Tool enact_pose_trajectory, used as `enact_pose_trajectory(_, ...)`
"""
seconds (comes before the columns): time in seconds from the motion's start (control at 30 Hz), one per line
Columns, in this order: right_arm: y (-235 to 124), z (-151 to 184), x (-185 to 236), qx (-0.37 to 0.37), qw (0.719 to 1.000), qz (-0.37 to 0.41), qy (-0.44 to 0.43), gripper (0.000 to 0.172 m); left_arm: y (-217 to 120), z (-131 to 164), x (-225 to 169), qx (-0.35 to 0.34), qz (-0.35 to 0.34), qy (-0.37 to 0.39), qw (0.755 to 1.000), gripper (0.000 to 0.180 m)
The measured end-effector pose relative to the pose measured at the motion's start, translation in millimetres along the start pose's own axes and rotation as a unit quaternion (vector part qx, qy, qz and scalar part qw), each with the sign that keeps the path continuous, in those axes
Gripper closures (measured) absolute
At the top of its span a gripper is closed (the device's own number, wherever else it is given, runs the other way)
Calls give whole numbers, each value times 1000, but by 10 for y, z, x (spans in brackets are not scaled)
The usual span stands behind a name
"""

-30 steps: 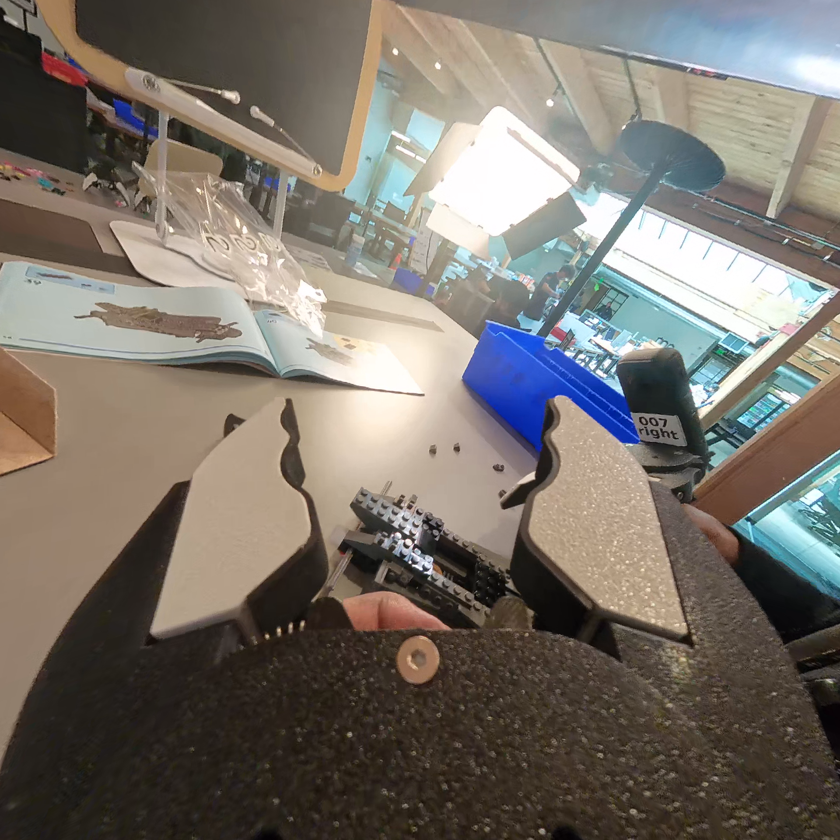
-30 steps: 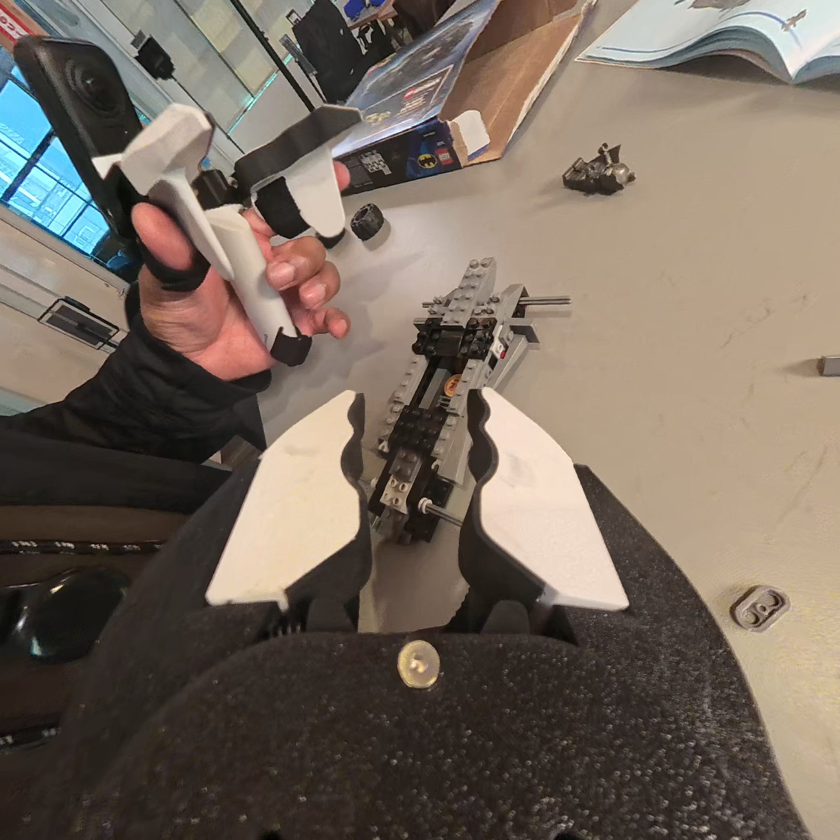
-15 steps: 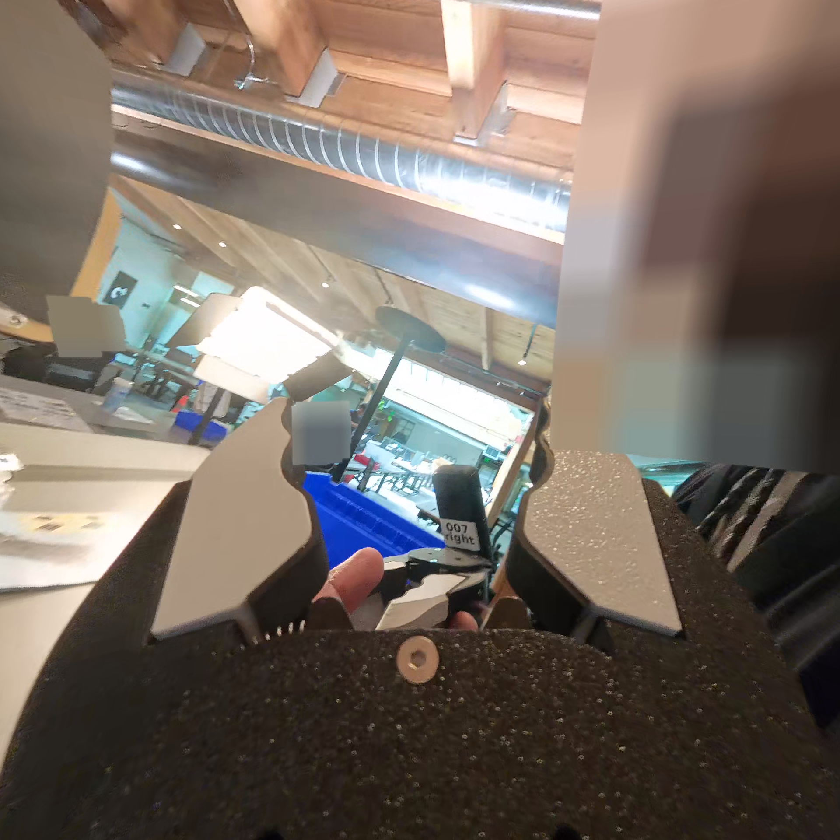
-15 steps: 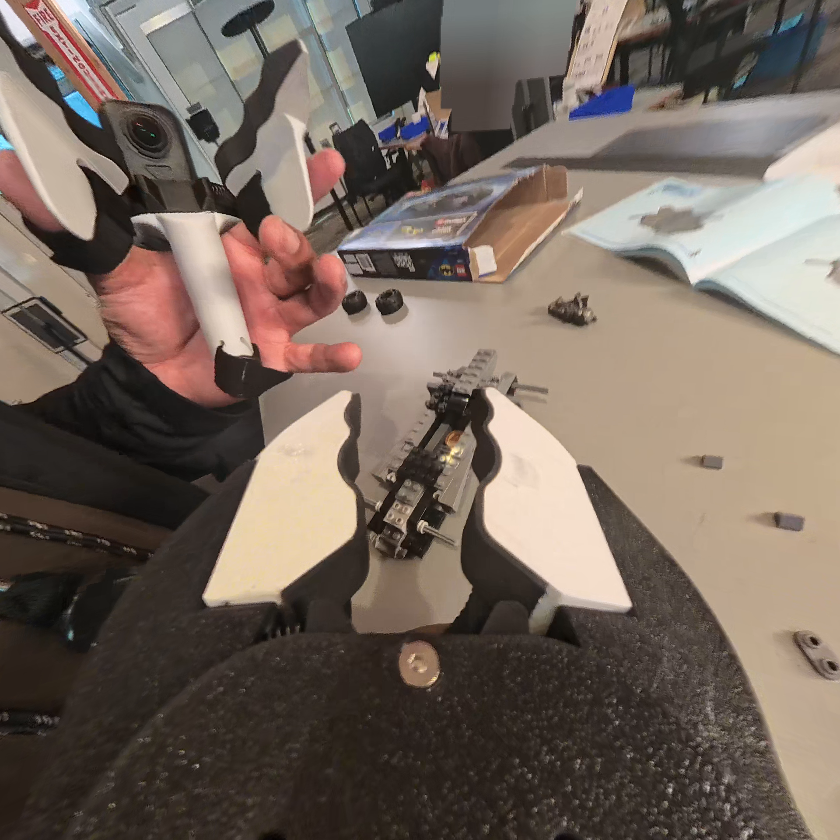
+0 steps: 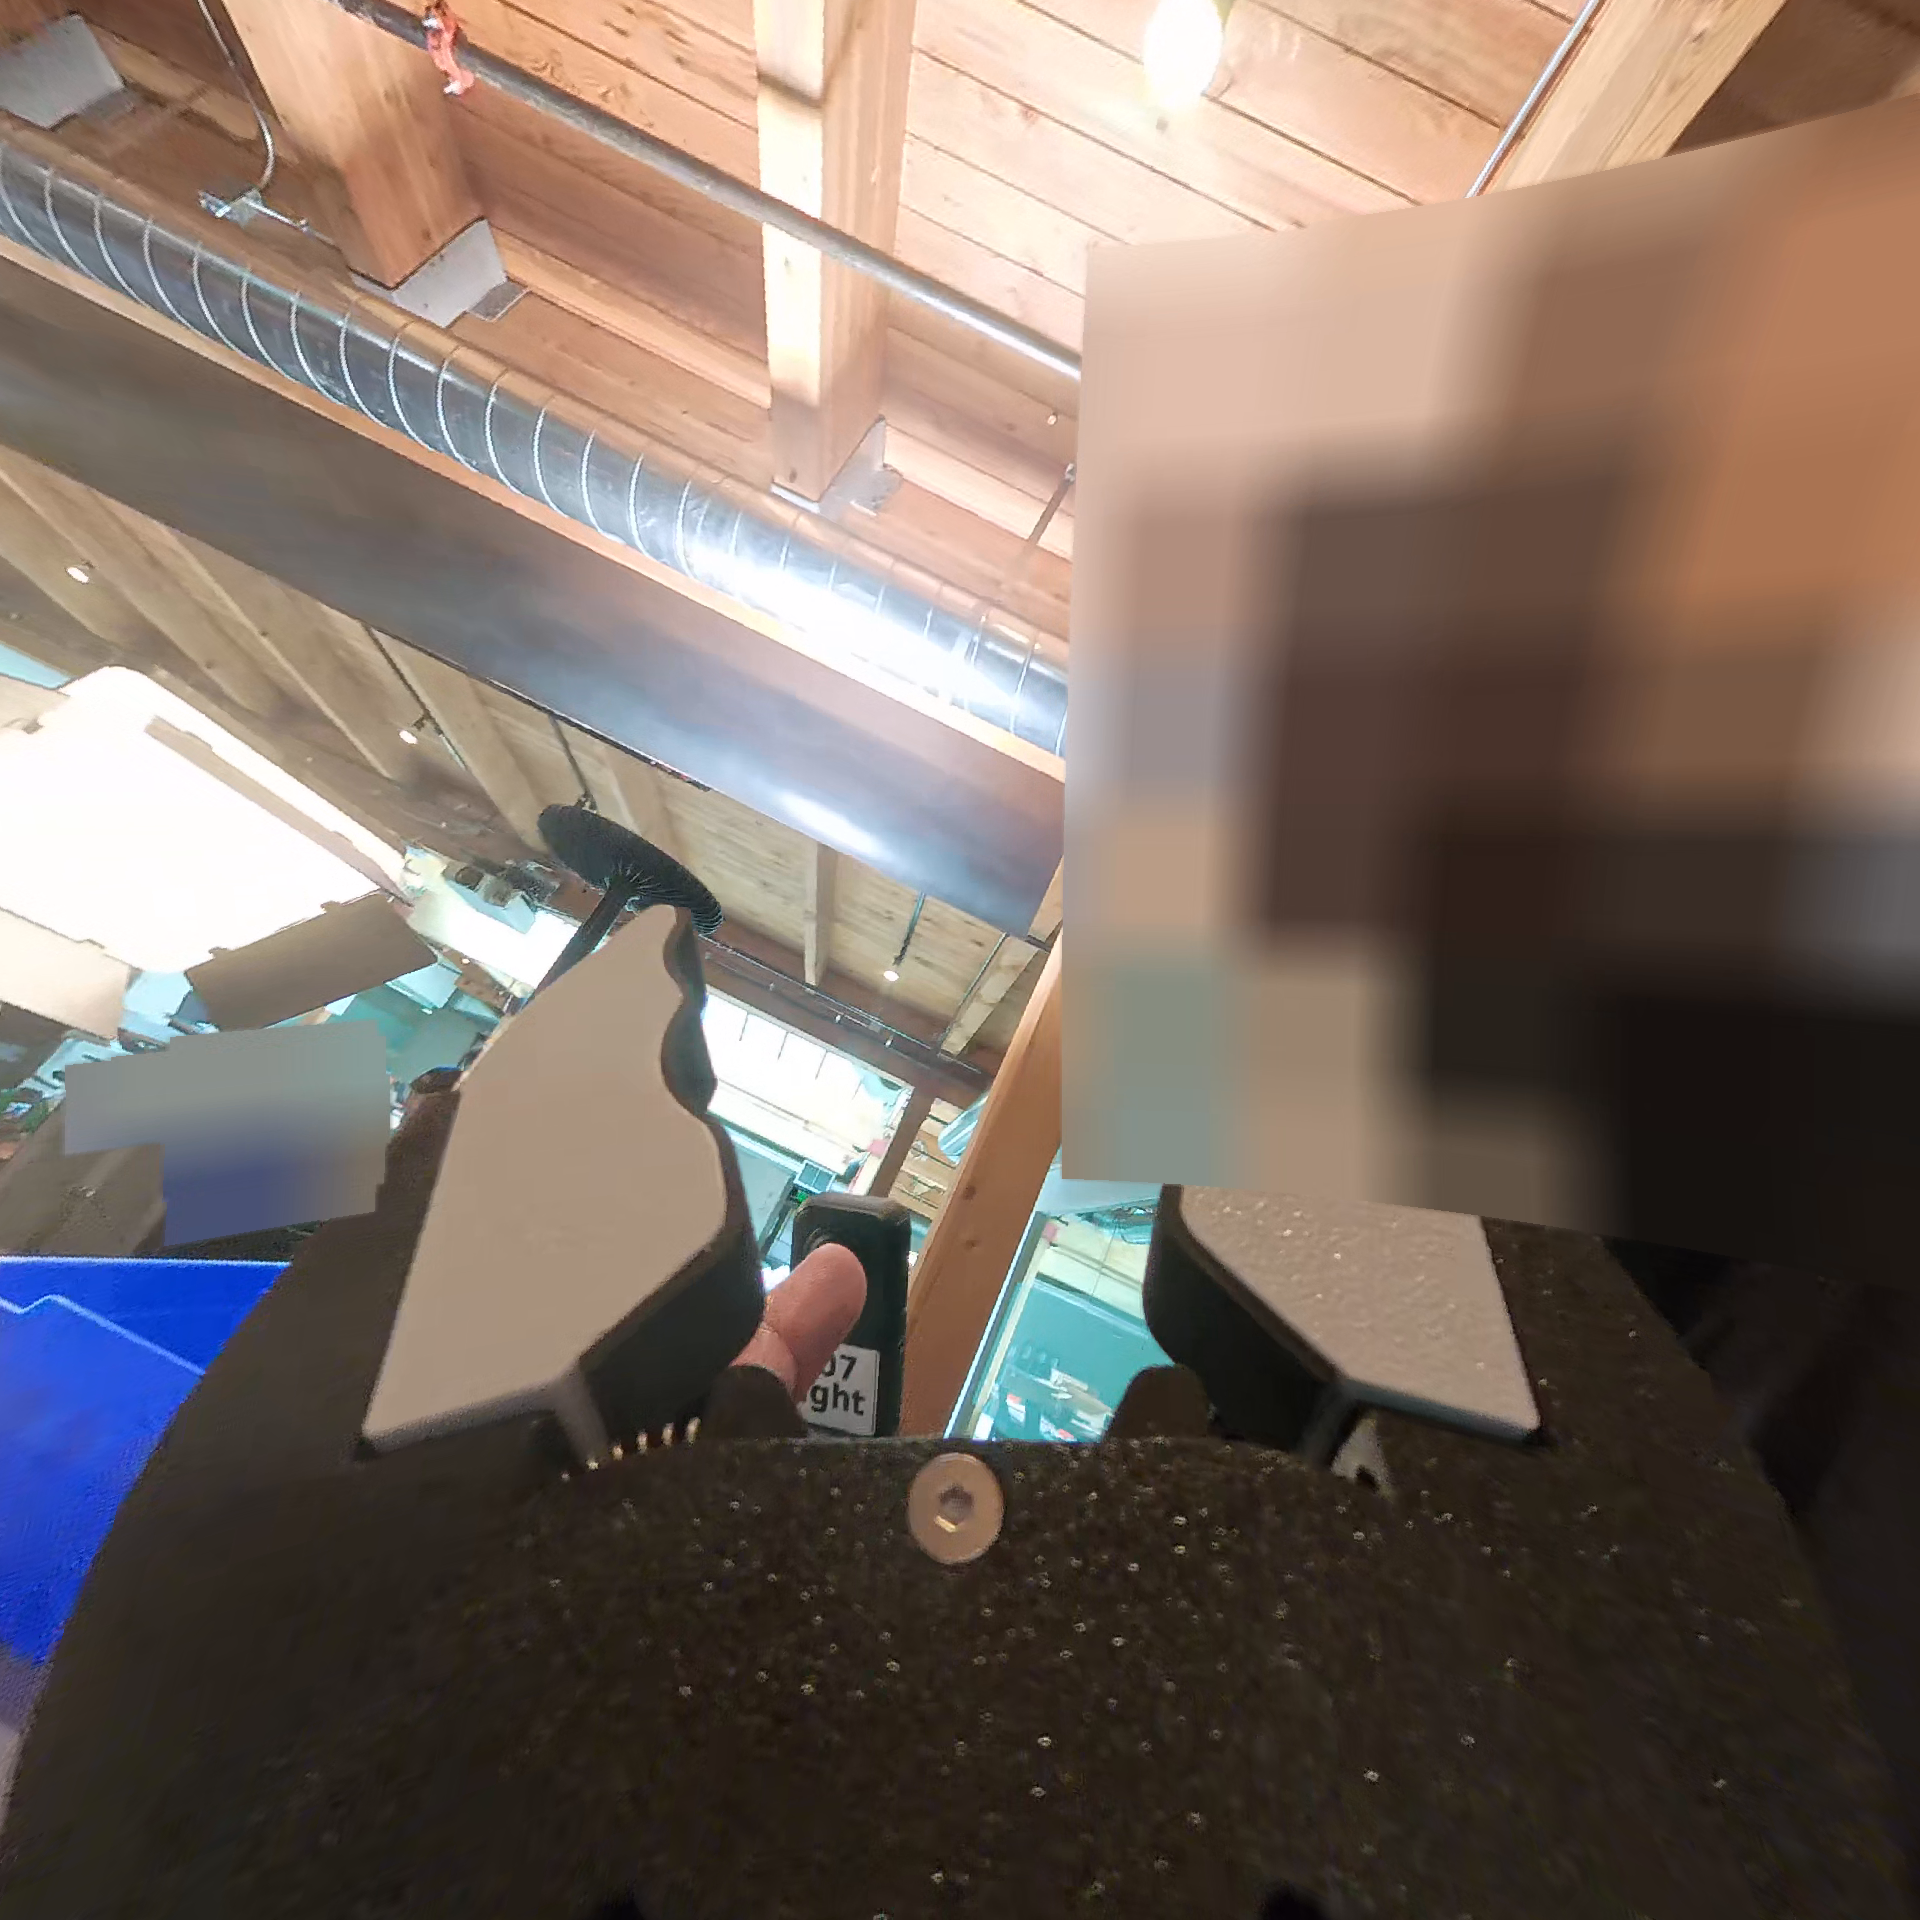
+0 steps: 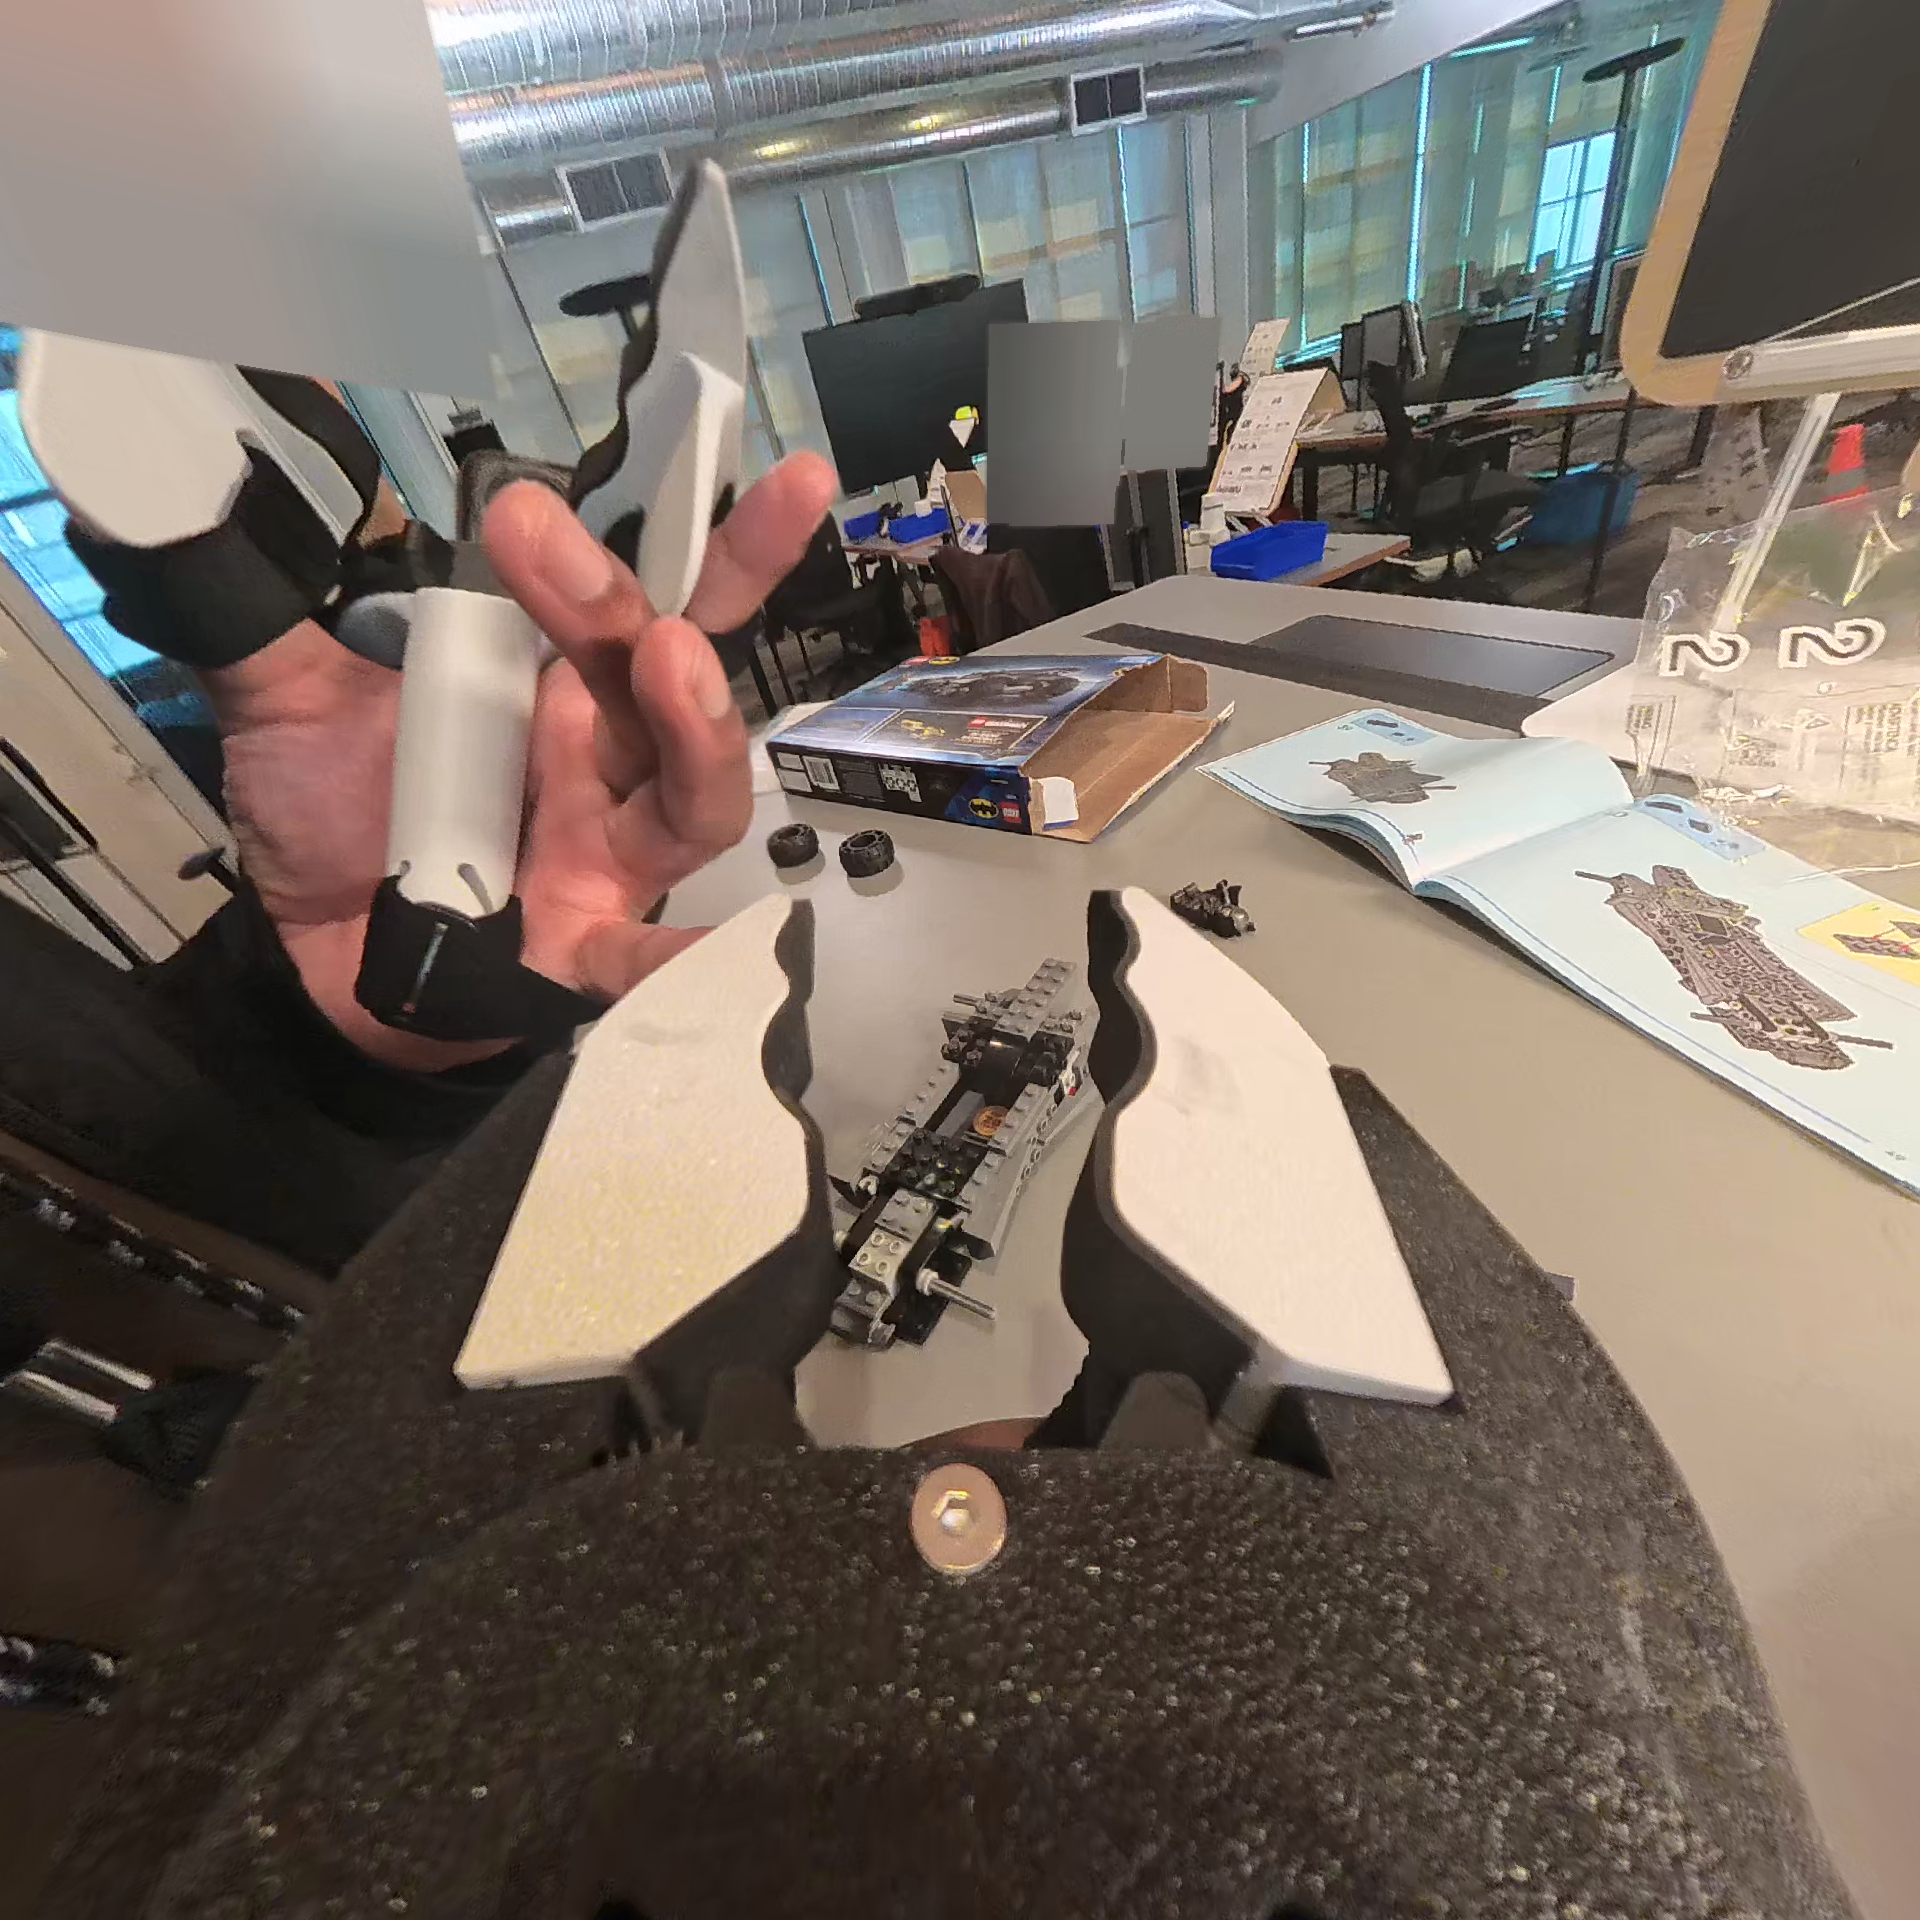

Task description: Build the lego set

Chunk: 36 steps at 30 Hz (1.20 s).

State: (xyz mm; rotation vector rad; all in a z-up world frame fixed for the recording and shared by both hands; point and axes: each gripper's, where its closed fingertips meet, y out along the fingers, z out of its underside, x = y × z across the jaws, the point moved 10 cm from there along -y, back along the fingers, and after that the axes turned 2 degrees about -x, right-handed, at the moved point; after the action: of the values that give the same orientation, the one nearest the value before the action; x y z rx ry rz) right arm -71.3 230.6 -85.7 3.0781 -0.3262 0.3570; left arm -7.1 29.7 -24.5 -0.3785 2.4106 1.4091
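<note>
A grey and black brick model (image 6: 966,1132) lies on the grey table (image 6: 1558,1299). My right gripper (image 6: 945,925) hovers over the model's near end, its white fingers (image 6: 665,1132) straddling it. The pads stand apart from the model, so the gripper is open. A hand holds my left gripper (image 6: 416,436) up in the air at the upper left, fingers spread wide with nothing between them. In the left wrist view my left gripper (image 5: 935,1039) points at the wooden ceiling. A mosaic patch hides its right fingertip. The right gripper's black body (image 5: 852,1299) shows low between the fingers.
An opened blue cardboard box (image 6: 987,748) lies beyond the model, with two black tyres (image 6: 831,850) in front of it. A small dark brick piece (image 6: 1210,907), an open booklet (image 6: 1558,831) and a clear bag (image 6: 1787,707) lie to the right. A blue bin (image 5: 104,1403) stands left.
My left gripper swung up from the table to face the ceiling, still open. My right gripper tilted up and its fingers spread a little wider around the model, which stayed on the table.
</note>
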Motion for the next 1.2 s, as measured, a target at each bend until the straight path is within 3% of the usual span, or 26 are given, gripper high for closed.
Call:
enact_pose_trajectory(0.2, -83, -60, 3, -29, 1000, -1, 1, 120, 94, 11, -59, 17, 8, 15, 1000, 89)
enact_pose_trajectory(0.53, -51, -10, 12, -28, 1000, 8, 10, 121, 184, -113, -187, -16, 66, -9, 998, 91)
enact_pose_trajectory(1.2, 223, 86, 119, -13, 1000, 12, 18, 121, -18, -332, -197, -36, 70, -14, 997, 95)
